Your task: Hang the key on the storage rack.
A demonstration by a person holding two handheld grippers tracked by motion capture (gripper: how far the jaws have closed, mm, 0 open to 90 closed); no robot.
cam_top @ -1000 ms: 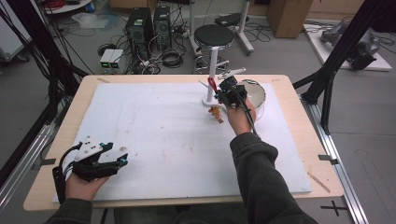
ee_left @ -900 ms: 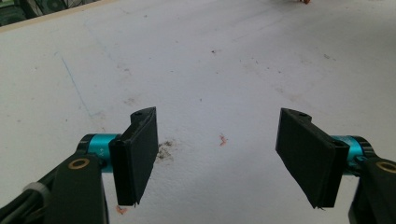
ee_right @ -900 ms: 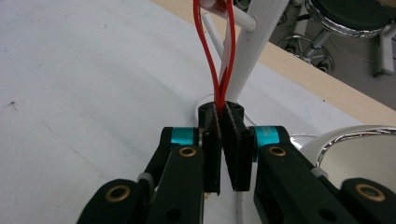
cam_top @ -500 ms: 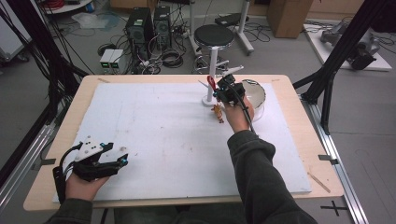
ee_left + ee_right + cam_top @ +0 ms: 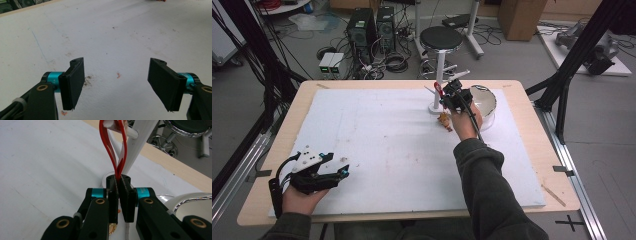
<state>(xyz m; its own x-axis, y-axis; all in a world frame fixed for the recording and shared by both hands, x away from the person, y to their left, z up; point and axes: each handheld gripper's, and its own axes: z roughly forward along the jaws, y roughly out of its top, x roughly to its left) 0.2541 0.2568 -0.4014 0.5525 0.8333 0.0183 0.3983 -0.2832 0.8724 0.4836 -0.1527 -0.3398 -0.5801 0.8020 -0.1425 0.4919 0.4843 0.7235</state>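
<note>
- While the right gripper (image 5: 119, 192) clamps the red strap (image 5: 120, 150) hooked on the white rack's (image 5: 140, 142) peg, a small charm (image 5: 445, 120) dangles below.
- Strap looks thin, floppy, light; pinching near its end suits it.
- Left gripper (image 5: 120, 85) rests open on the white mat (image 5: 377, 135).

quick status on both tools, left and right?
Left tool: open, nothing between the jaws, over the white board.
Right tool: closed on the red loop, at a peg of the white rack.
</note>
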